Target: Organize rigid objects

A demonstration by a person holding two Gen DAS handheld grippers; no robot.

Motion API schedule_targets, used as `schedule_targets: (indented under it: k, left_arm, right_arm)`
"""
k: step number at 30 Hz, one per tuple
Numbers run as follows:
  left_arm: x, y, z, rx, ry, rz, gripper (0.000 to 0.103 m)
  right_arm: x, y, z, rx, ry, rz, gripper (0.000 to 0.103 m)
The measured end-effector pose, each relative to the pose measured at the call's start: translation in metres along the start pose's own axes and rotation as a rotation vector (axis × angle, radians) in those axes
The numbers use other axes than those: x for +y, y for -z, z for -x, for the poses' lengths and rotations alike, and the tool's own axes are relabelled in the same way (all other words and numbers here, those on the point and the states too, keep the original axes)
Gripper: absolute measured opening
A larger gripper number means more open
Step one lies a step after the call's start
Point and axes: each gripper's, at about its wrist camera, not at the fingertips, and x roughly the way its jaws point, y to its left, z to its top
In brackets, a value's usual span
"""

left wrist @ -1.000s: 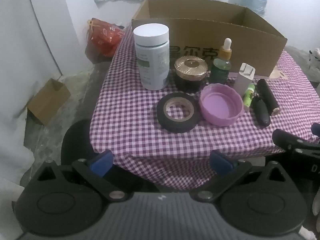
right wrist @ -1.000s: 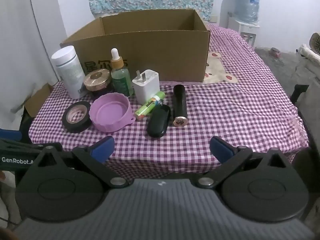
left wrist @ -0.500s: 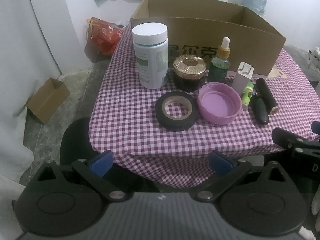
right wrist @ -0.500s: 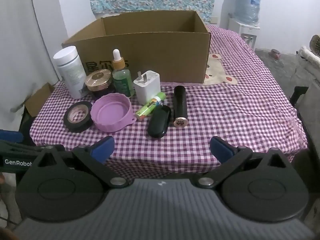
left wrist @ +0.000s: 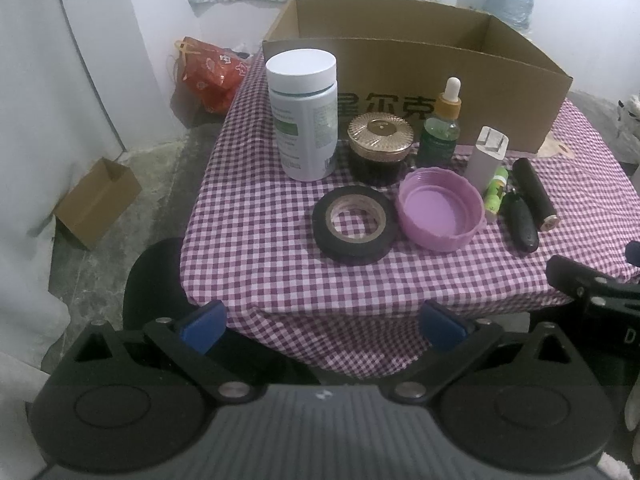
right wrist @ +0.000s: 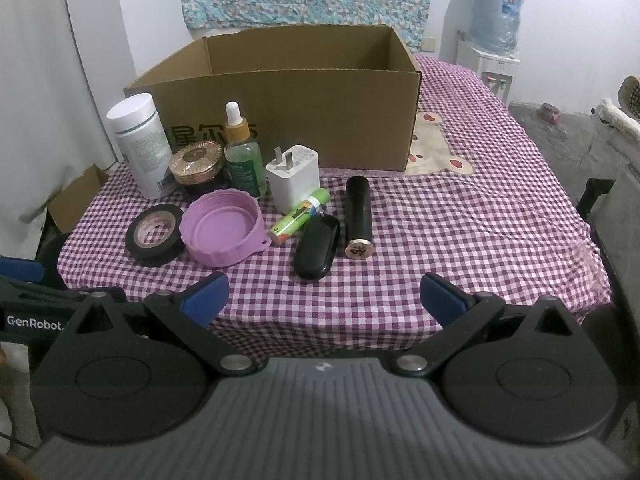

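From my left gripper (left wrist: 322, 320) I see down the bench's left side to the floor, where a small carton (left wrist: 98, 200) and a red bag (left wrist: 210, 74) sit; my right gripper (right wrist: 324, 296) instead shows the wide bare stretch of checked cloth (right wrist: 480, 216) running right of the things, and a water jug (right wrist: 494, 12) in the far corner. Both sets of jaws stand wide apart and hold nothing, hanging just off the near edge of the bench. The things cluster toward the bench's left front, ahead of the jaws: a white bottle (left wrist: 303, 114), a gold-lidded jar (left wrist: 380, 146), a dropper bottle (left wrist: 442, 128) and a white plug (right wrist: 293, 182) stand in a row against the front wall of the big open box (right wrist: 296, 120). Nearer me lie a roll of black tape (left wrist: 354, 224) touching a purple lid (left wrist: 440, 214), a green tube (right wrist: 300, 216), a black case (right wrist: 317, 246) and a black cylinder (right wrist: 358, 216), well clear of the edge.
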Motion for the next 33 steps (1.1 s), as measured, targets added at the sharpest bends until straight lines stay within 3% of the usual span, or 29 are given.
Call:
schedule_targets:
  k: [33]
  left_arm:
    - [0.0029,0.0014,-0.0005,0.0,-0.006,0.006,0.103]
  right_arm:
    - [0.002,-0.0004,0.0024,-0.008,0.011,0.012,0.102]
